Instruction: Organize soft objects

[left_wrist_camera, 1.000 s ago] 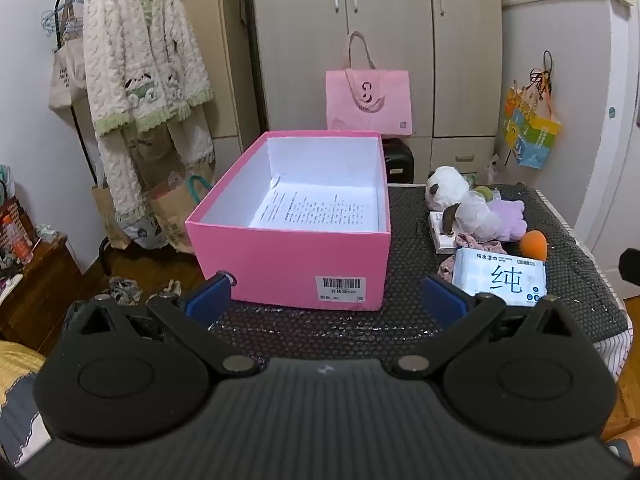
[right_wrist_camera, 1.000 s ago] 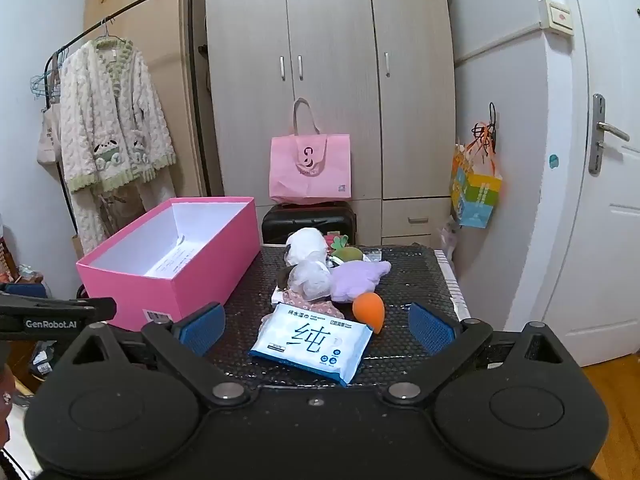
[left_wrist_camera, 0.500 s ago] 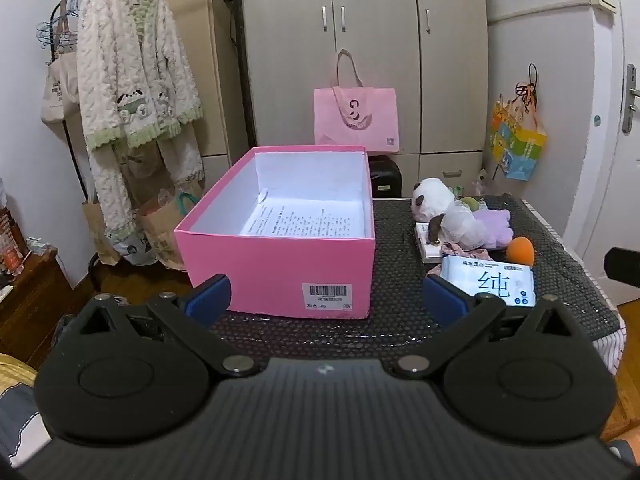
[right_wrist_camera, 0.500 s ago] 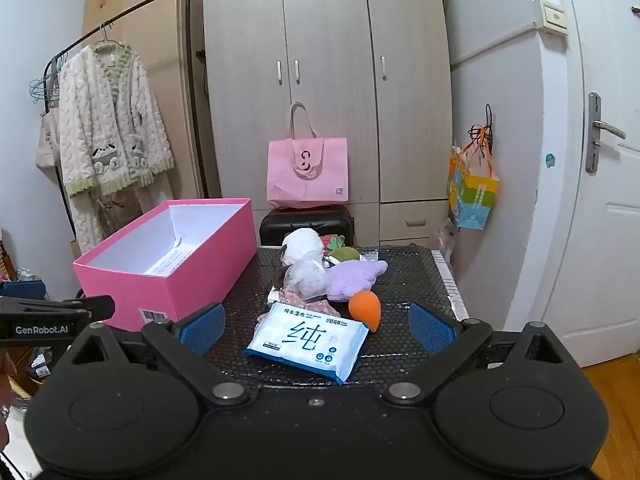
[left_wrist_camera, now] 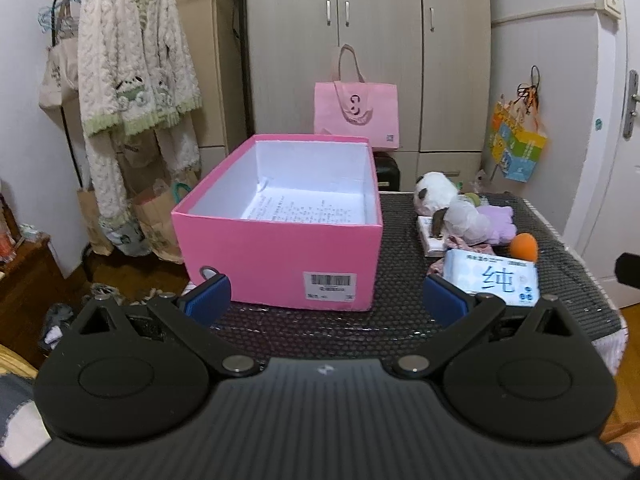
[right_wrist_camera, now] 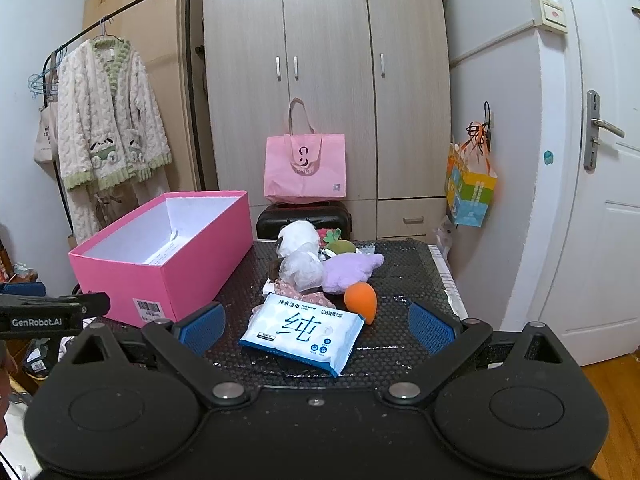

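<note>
An open pink box with a printed sheet inside stands on the left of a black mesh table. To its right lies a pile of soft things: a blue-white wet-wipe pack, an orange sponge, a purple plush, a panda plush and a bagged white plush. My left gripper is open and empty before the box. My right gripper is open and empty, just before the wipe pack.
A pink tote bag sits on a black suitcase behind the table, against a wardrobe. A coat rack with a fluffy robe stands left. A white door and a hanging colourful bag are right.
Both grippers have drawn back and risen slightly, so the box and the pile look smaller and lower. Both stay open. Nothing on the table has moved.
</note>
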`<state>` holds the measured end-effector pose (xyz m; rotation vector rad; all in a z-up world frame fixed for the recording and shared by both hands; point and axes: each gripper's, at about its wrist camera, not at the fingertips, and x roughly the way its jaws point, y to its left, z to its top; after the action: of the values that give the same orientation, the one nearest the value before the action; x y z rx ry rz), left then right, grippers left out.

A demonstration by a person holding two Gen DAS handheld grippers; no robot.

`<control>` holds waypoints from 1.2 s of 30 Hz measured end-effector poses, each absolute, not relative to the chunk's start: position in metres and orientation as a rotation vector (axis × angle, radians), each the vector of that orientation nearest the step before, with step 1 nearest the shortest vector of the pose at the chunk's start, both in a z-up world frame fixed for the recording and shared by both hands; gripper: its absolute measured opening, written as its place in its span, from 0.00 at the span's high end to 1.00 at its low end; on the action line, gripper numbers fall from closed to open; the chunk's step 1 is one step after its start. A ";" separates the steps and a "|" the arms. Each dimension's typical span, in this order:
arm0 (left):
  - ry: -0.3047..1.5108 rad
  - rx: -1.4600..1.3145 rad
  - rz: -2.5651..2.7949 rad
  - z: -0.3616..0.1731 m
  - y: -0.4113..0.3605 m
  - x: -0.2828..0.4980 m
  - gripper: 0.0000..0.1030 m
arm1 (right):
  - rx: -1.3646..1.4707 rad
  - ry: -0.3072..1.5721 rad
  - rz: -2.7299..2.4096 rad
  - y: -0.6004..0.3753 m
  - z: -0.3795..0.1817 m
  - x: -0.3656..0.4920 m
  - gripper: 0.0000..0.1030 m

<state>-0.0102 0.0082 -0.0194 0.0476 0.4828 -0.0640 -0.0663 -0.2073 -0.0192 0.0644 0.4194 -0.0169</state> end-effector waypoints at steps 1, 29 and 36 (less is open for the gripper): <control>0.479 0.055 -0.058 -0.019 0.007 -0.010 0.00 | 0.062 0.419 -0.018 -0.207 -0.020 -0.066 0.03; 0.436 0.070 -0.051 -0.024 0.007 -0.015 0.00 | 0.053 0.379 -0.041 -0.212 -0.027 -0.068 0.00; 0.428 0.065 -0.053 -0.024 0.008 -0.015 0.00 | 0.082 0.353 0.007 -0.218 -0.026 -0.073 0.00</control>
<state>-0.0152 0.0079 -0.0236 0.0652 0.4280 -0.0532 -0.0725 -0.2179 -0.0261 0.0820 0.3525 0.0073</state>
